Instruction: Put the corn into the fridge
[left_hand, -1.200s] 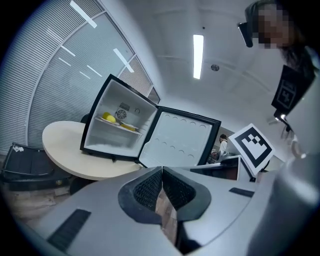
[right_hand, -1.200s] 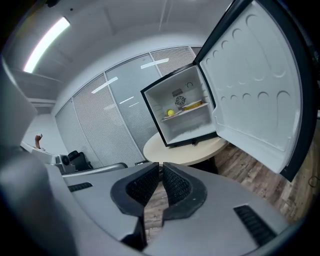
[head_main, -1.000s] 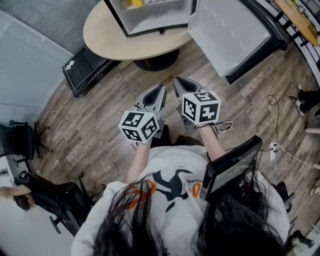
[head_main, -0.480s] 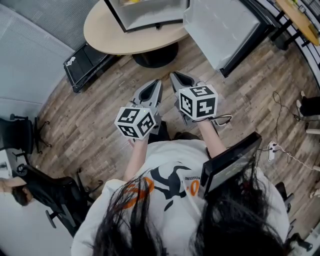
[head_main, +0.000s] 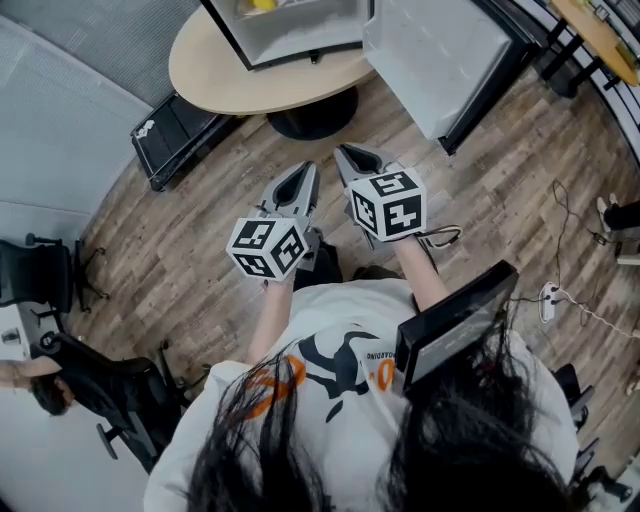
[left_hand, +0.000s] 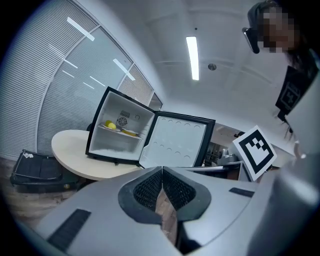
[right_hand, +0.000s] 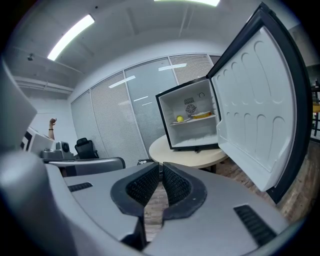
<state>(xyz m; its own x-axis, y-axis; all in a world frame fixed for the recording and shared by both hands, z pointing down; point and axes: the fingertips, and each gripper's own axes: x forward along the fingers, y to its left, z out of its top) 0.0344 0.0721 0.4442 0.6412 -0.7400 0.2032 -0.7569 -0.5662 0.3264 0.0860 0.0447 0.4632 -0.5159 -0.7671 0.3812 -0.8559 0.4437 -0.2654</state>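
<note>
I'm standing on the wooden floor (head_main: 200, 230), well back from the round bench (head_main: 240, 80); the fridge (head_main: 300, 35) sits on that bench straight ahead of me, mouth facing me, its door (head_main: 440, 60) swung wide to my right. Both tools are held out in front of my chest, side by side and pointing toward the bench; the left tongs (left_hand: 161, 170) are pressed together with nothing between them, and the right tongs (right_hand: 160, 166) are likewise closed and empty. No corn shows on the floor, on the bench or in either grip; the only candidate I see is a long yellow piece (right_hand: 202, 115) on the fridge's shelf (right_hand: 192, 120), near a small round yellow thing (right_hand: 179, 119); I judge it to be the corn, though it is too small to be certain. It lies ahead of both tongs and well apart from them; its long axis runs side to side across the fridge's mouth, at the hinge end of the shelf; the right tongs reach a little further forward and sit on the door side, so I reckon that hand is the nearer; if the piece is the corn, the placing looks done and only the door is left to deal with.
</note>
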